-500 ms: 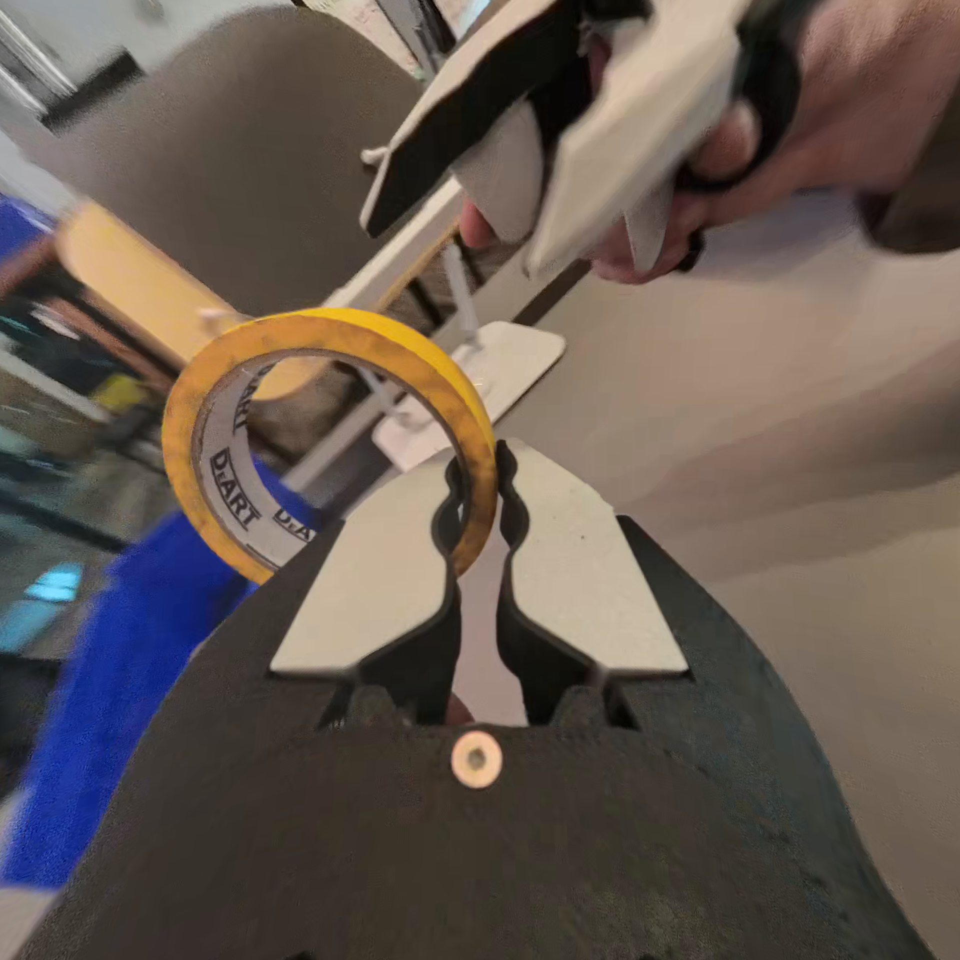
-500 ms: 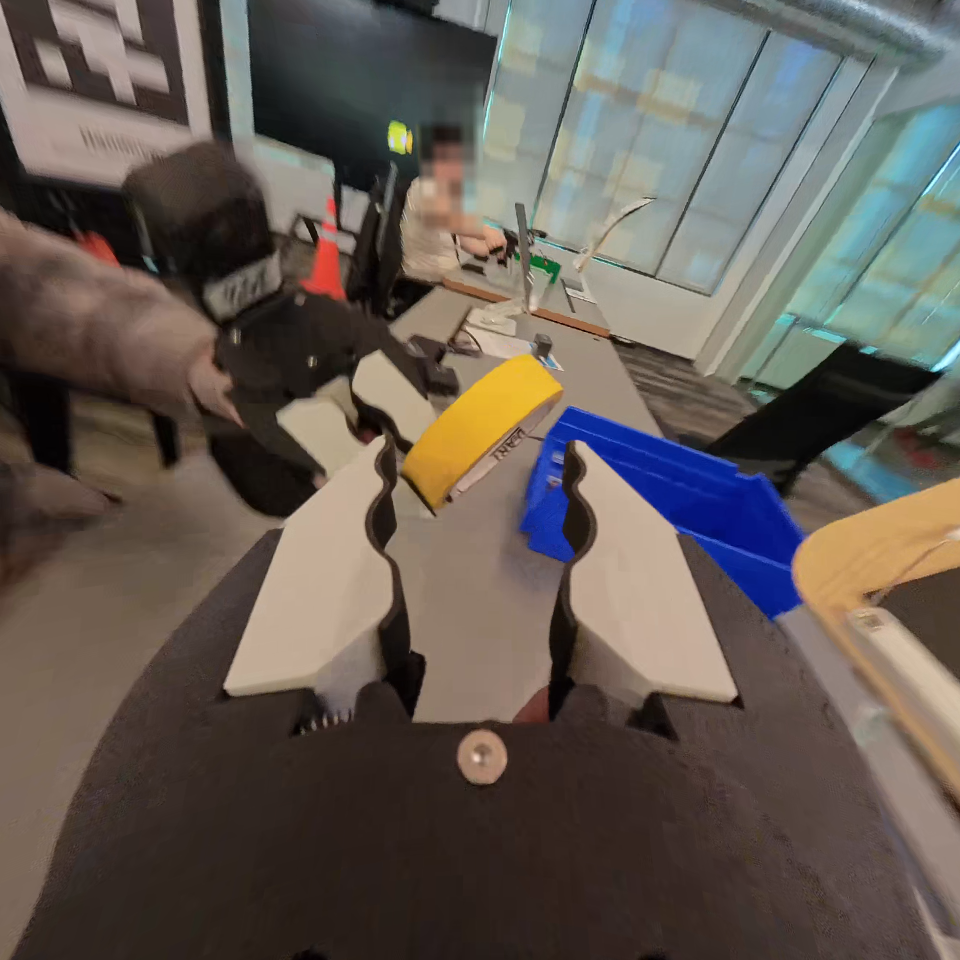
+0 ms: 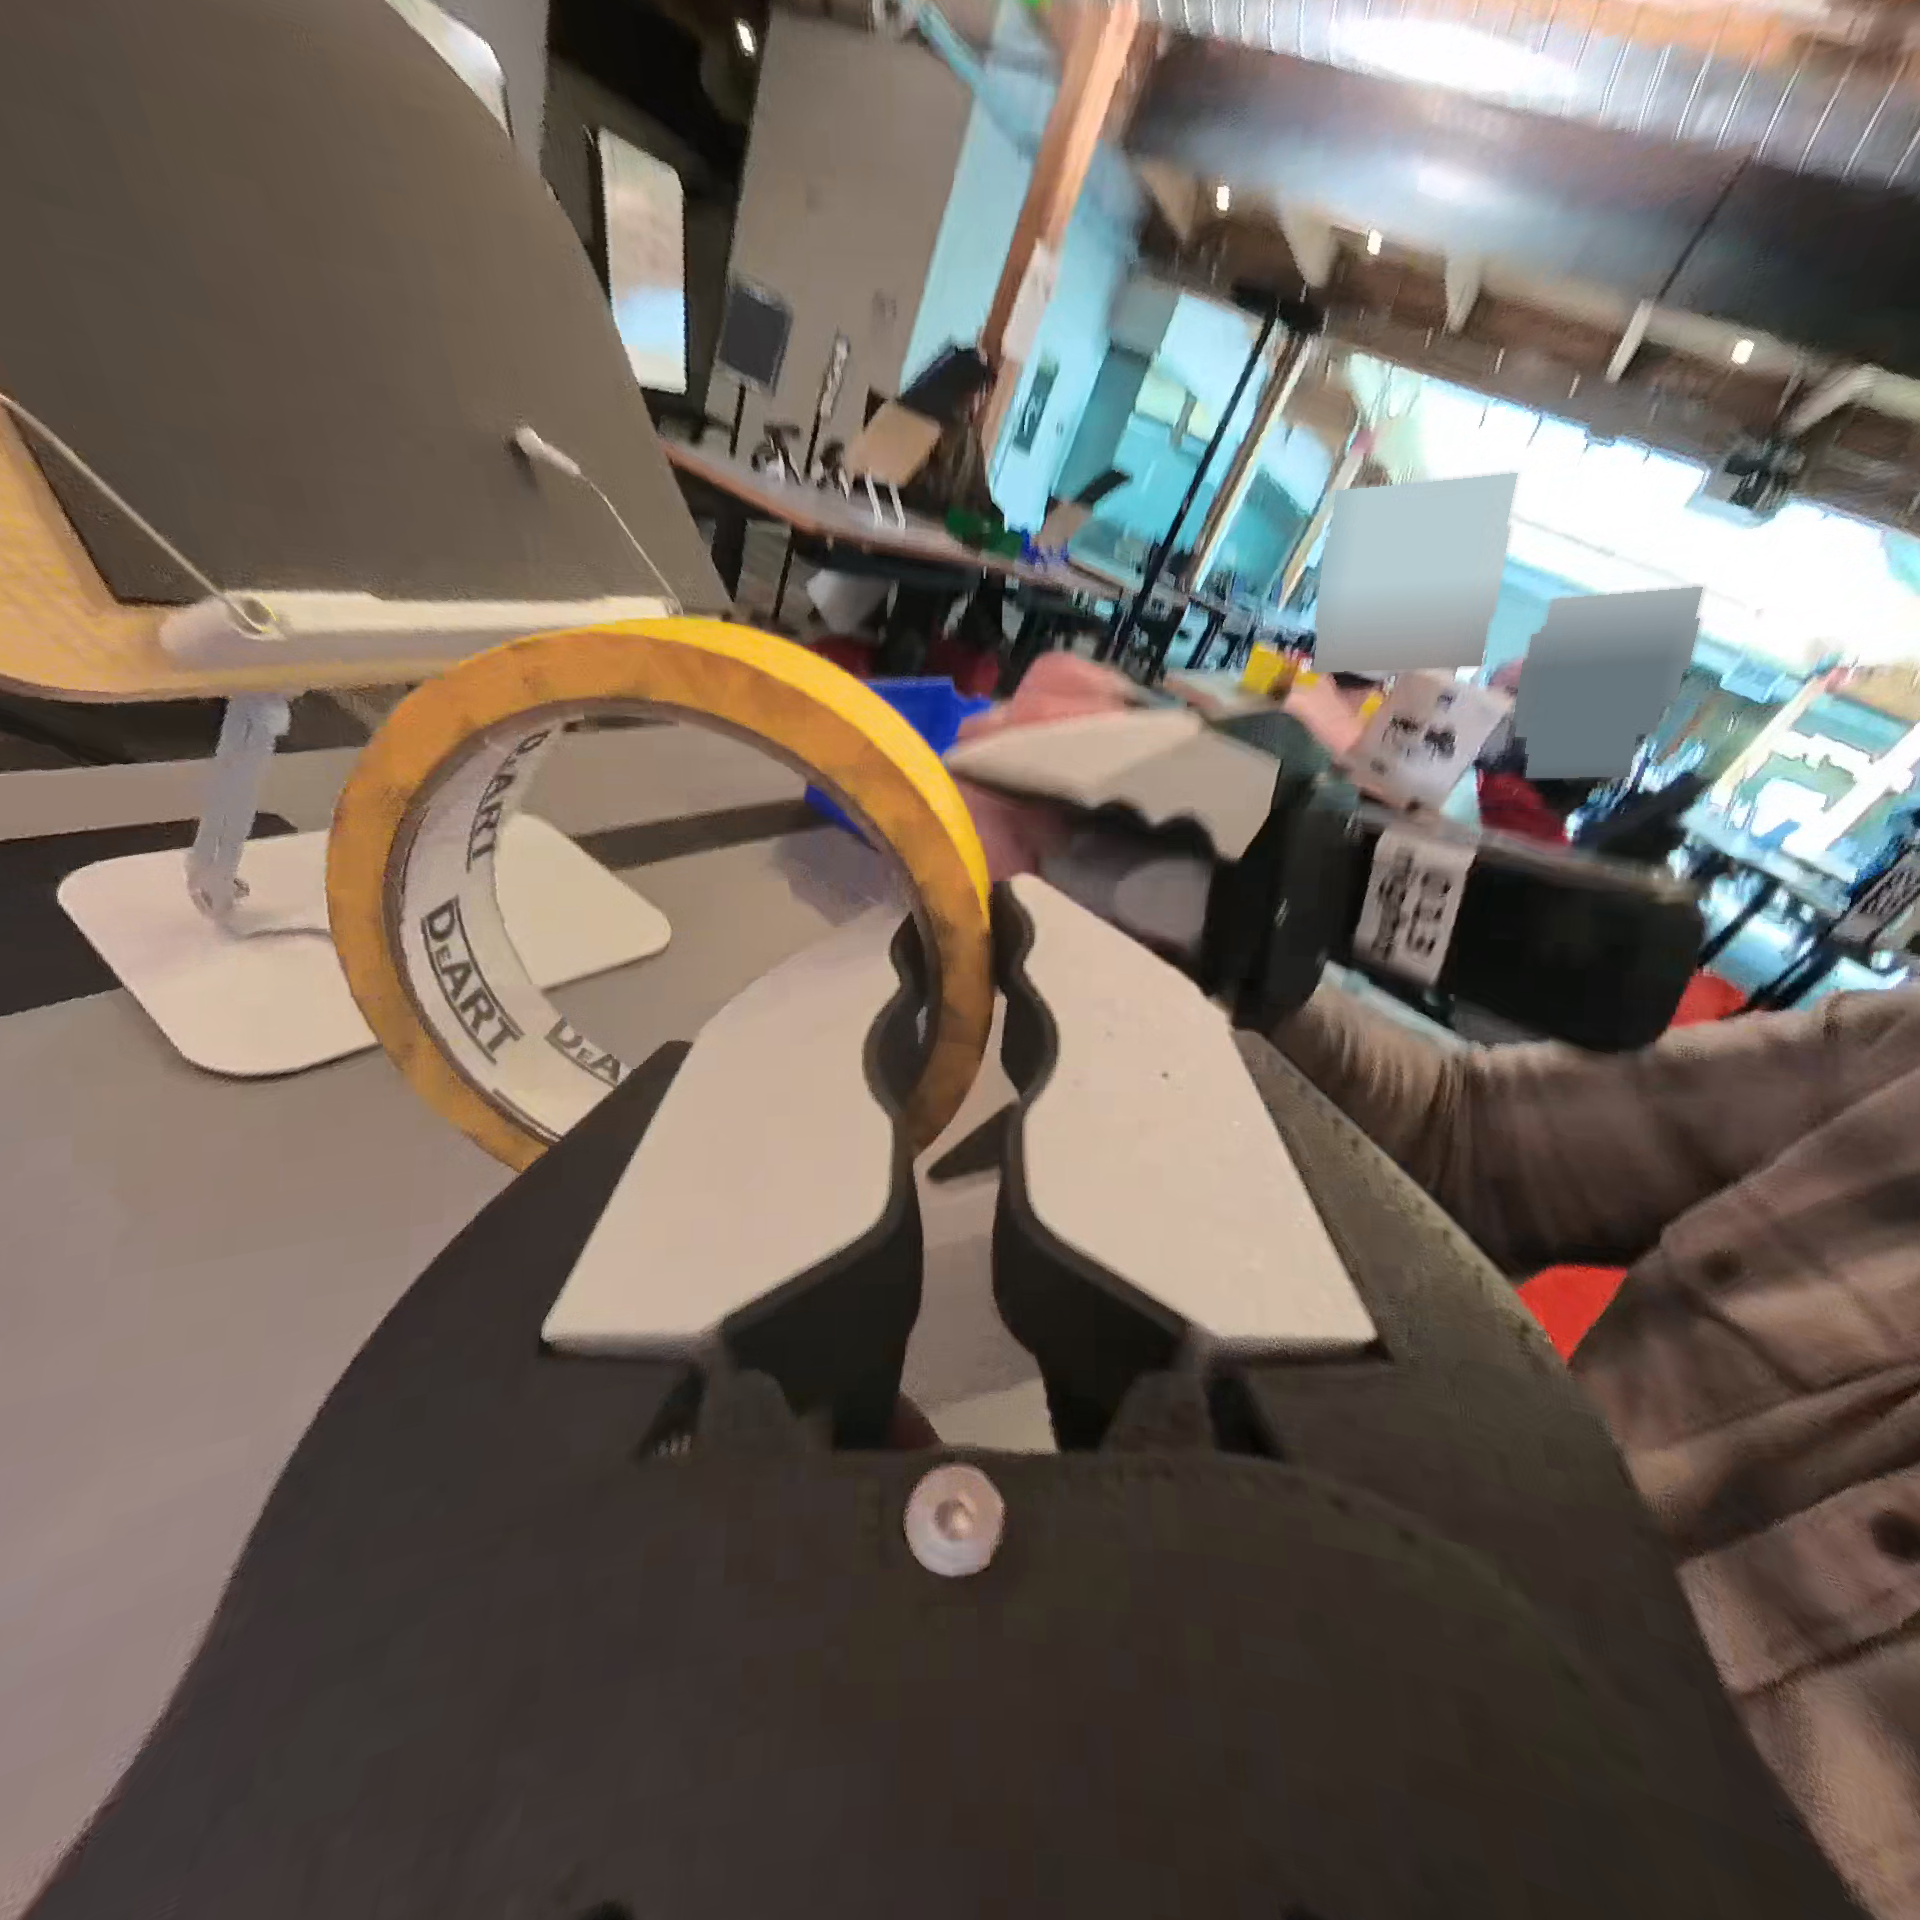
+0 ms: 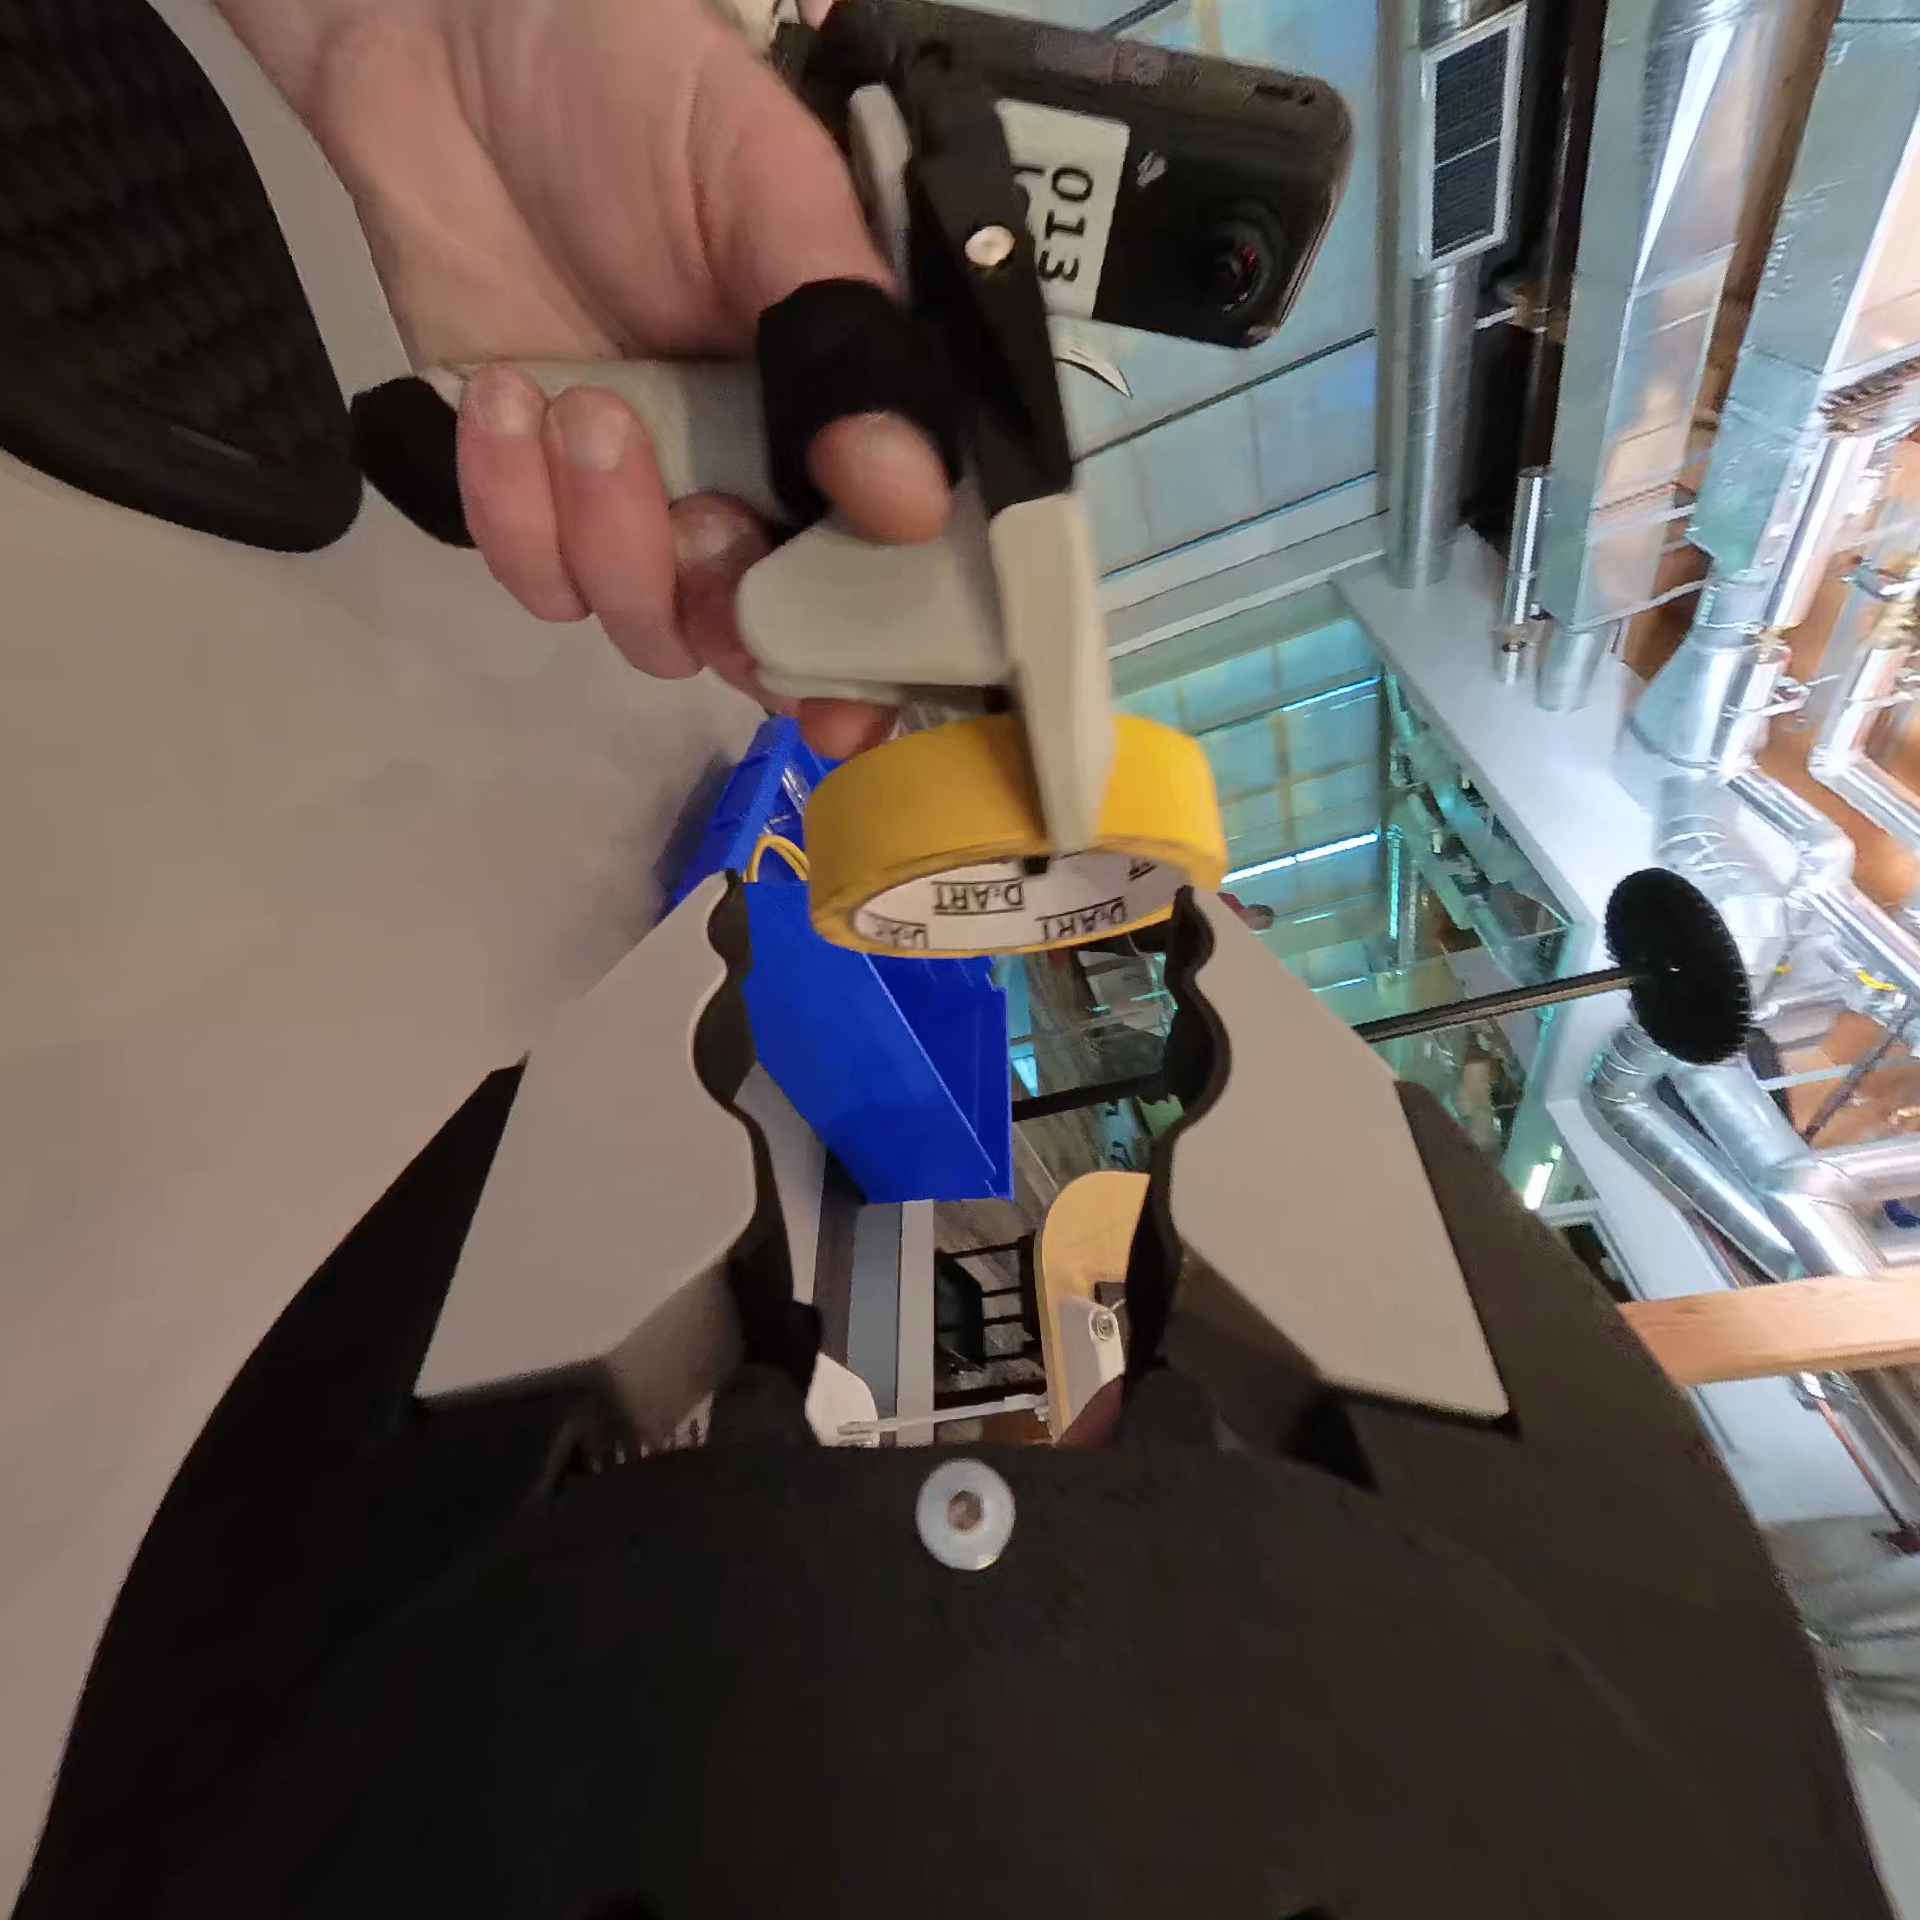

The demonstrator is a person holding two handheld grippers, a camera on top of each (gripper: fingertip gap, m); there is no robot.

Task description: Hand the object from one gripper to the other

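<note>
1. Taking the yellow tape roll (image 3: 665, 883) as my landmark, I saw farthest to its left, in the left wrist view, a white stand (image 3: 343, 935) with a flat base on the grey table (image 3: 208, 1247), carrying a pale wooden board (image 3: 62, 623); it stood behind the roll and apart from it.
2. My left gripper (image 3: 951, 966) was clamped narrow on the roll's right-hand wall, one finger inside the ring and one outside, holding it up off the table.
3. Right of the roll, my right gripper (image 3: 1122, 779) reached in sideways just beside the rim; I could not tell whether it touched.
4. A sleeve (image 3: 1558, 1143) filled the right side, with blurred tables behind.
5. In the right wrist view the roll (image 4: 997, 821) sat just beyond my right gripper's (image 4: 961, 935) tips, whose fingers stood wide and empty.
6. Left of and behind the roll stood a blue bin (image 4: 883, 1070), showing through that gap.
7. Above the roll, a hand (image 4: 623, 312) gripped the left gripper's handle; one of its fingers (image 4: 1060, 665) crossed the roll's outer face.
</note>
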